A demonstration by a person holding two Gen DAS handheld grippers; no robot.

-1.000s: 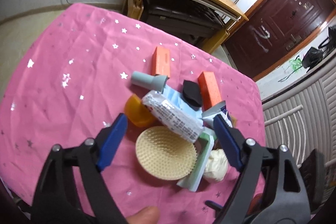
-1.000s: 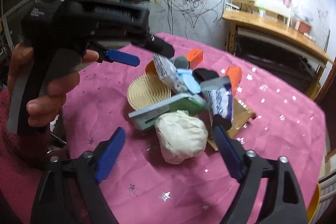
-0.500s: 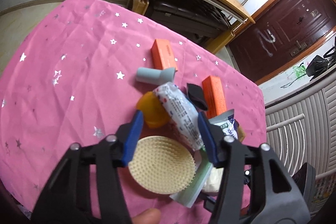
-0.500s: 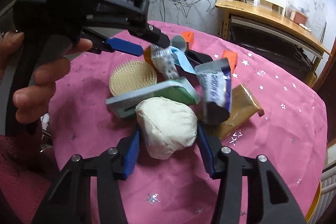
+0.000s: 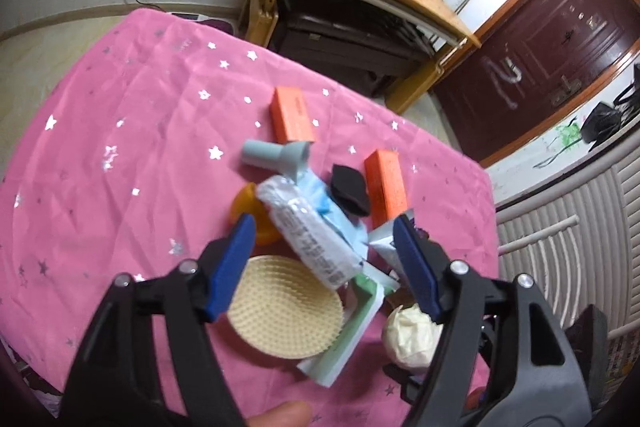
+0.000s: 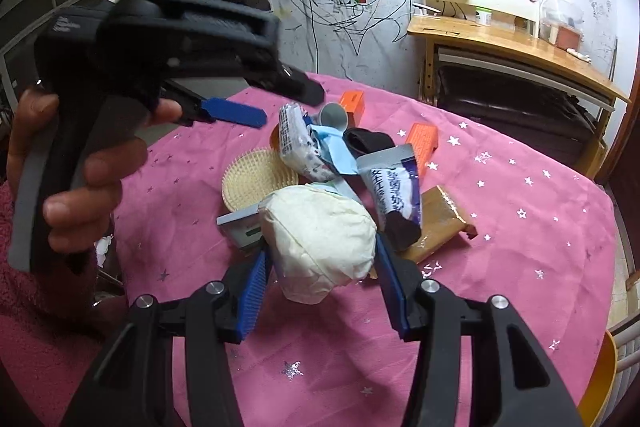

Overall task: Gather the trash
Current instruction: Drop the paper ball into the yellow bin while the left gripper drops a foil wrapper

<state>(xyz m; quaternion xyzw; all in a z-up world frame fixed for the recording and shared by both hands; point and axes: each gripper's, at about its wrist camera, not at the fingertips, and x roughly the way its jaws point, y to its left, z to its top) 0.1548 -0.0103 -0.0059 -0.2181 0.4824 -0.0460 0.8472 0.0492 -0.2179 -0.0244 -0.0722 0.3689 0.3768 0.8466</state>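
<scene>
At lower centre of the right wrist view, our right gripper (image 6: 320, 263) clamps one crumpled paper ball (image 6: 318, 241). In the left wrist view our left gripper (image 5: 324, 259) gapes wide around one white wrapper (image 5: 310, 233); further right lie two orange boxes (image 5: 291, 115).

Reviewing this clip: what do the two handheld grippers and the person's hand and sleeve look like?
Both the left gripper and right gripper have black plastic frames with silver pivot bolts and flat blue fingers. From the right wrist view, the left one has a black pistol-style body with a grey trigger bar and grey top block, held by a bare hand above a pink fuzzy sleeve. No cables visible.
</scene>
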